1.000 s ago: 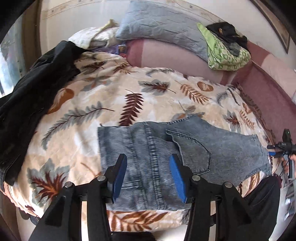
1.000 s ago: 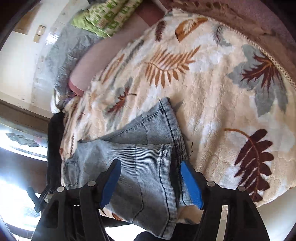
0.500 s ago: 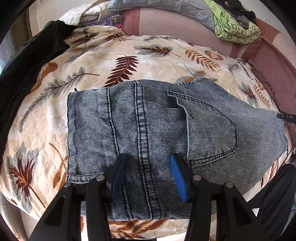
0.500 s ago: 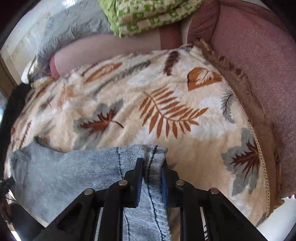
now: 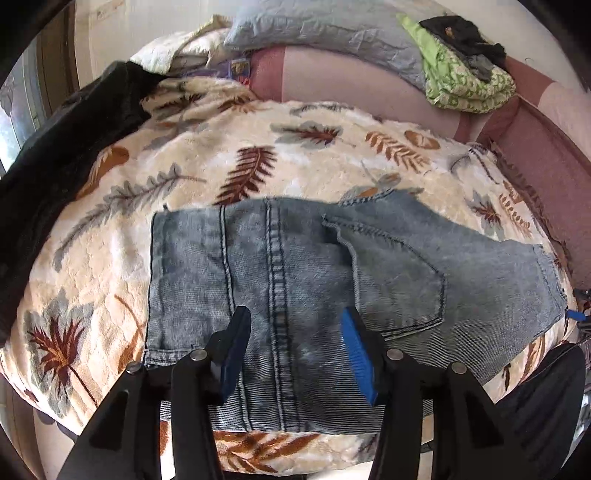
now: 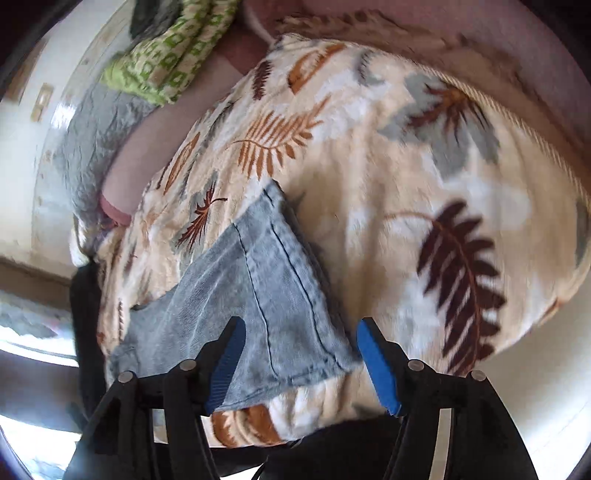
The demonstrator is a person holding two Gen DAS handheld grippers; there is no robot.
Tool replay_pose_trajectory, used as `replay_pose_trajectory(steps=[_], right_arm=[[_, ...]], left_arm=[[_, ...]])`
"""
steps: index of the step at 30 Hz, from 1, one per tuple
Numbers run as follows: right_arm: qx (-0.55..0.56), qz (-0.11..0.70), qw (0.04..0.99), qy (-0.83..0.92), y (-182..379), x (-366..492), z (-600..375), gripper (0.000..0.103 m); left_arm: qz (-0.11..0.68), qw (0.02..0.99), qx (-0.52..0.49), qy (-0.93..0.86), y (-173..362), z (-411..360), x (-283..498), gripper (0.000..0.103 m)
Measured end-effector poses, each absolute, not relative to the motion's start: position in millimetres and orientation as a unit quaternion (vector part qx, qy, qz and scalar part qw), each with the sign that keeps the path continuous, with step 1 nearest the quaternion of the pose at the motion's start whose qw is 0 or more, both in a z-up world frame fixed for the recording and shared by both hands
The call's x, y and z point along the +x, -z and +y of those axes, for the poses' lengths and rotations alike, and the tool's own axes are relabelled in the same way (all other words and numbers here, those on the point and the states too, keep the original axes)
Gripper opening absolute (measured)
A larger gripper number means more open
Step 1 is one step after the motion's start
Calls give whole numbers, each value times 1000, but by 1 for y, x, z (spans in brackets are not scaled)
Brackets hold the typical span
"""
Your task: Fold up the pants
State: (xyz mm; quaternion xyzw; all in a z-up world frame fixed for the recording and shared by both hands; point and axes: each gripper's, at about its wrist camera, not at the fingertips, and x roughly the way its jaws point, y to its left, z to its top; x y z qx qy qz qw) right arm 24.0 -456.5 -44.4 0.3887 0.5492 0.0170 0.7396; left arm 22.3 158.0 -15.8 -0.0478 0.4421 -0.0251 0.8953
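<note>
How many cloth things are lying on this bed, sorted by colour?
Blue denim: 1, the folded jeans
Black: 2, the dark garment at the left edge and the small heap on the green cloth
Green patterned: 1, the green cloth
Grey: 1, the pillow
Leaf print: 1, the blanket
Total: 6

A leaf-print blanket (image 5: 177,206) covers the bed, with a grey pillow (image 5: 332,33) and green cloth (image 5: 465,85) behind
</note>
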Motion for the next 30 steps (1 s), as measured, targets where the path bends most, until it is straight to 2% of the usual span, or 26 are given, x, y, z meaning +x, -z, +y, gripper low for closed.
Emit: replay_pose_trajectory(steps=[1, 3, 8, 9, 10, 15, 18, 19, 21, 22, 24, 30], right_arm=[[415, 546, 728, -21, 53, 18, -460, 66], [444, 543, 712, -31, 69, 17, -462, 62], [486, 526, 697, -27, 84, 20, -457, 58], [474, 529, 703, -26, 82, 22, -454, 36], [465, 536, 705, -22, 83, 26, -451, 28], [297, 527, 796, 3, 28, 31, -426, 17], [214, 570, 793, 19, 40, 33, -414, 16], [207, 594, 777, 21, 60, 33, -414, 19], [236, 579, 780, 15, 67, 28, -423, 25], [245, 581, 776, 11, 62, 27, -426, 26], [245, 580, 777, 16, 47, 23, -431, 40], [252, 503, 827, -18, -12, 27, -426, 41]], left_arm=[[428, 902, -42, 31, 8, 152, 20, 53], [412, 909, -36, 43, -2, 142, 22, 63], [428, 902, -32, 48, 9, 125, 40, 65], [435, 899, -29, 44, 16, 123, 44, 65], [444, 895, -28, 40, 23, 121, 48, 65], [478, 878, -18, 23, 50, 118, 56, 66], [485, 875, 2, 20, 50, 112, 56, 69], [488, 873, 6, 19, 51, 110, 57, 70], [490, 871, 7, 16, 49, 110, 59, 70], [490, 871, 5, 16, 48, 110, 59, 70], [488, 873, -1, 17, 45, 111, 58, 70], [467, 884, -8, 10, 35, 114, 53, 70]])
